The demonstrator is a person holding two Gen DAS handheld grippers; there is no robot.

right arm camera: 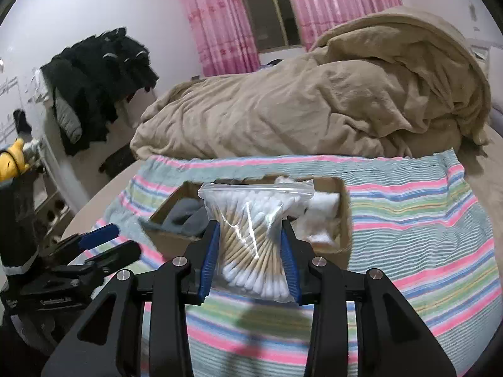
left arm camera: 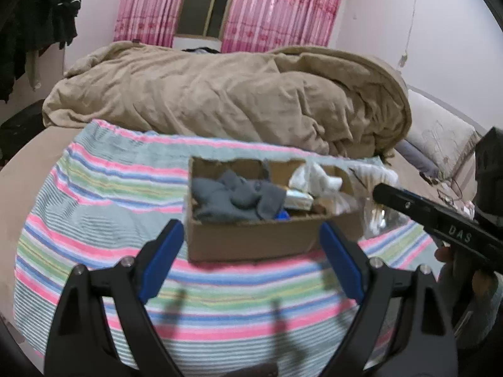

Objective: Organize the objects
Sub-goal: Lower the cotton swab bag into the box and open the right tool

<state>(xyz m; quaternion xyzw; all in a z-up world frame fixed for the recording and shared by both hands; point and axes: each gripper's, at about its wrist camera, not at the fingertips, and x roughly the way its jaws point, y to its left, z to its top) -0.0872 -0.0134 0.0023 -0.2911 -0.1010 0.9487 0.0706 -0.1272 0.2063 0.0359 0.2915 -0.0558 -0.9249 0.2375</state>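
Observation:
An open cardboard box (left arm camera: 251, 238) stands on a striped towel (left arm camera: 94, 207) on the bed. It holds a grey cloth (left arm camera: 239, 198), white packets (left arm camera: 317, 179) and a small blue thing (left arm camera: 283, 216). My left gripper (left arm camera: 251, 235) is open and empty, just in front of the box. My right gripper (right arm camera: 250, 229) is shut on a clear zip bag of cotton swabs (right arm camera: 254, 235) and holds it above the box (right arm camera: 344, 220), near its right part. The right gripper and the bag (left arm camera: 377, 210) also show at the right of the left wrist view.
A crumpled tan blanket (left arm camera: 220, 94) lies behind the towel. A pillow (left arm camera: 440, 138) and eyeglasses (left arm camera: 452, 191) are at the bed's right. Dark clothes (right arm camera: 100, 78) hang at the left wall. Pink curtains (left arm camera: 276, 9) frame the window.

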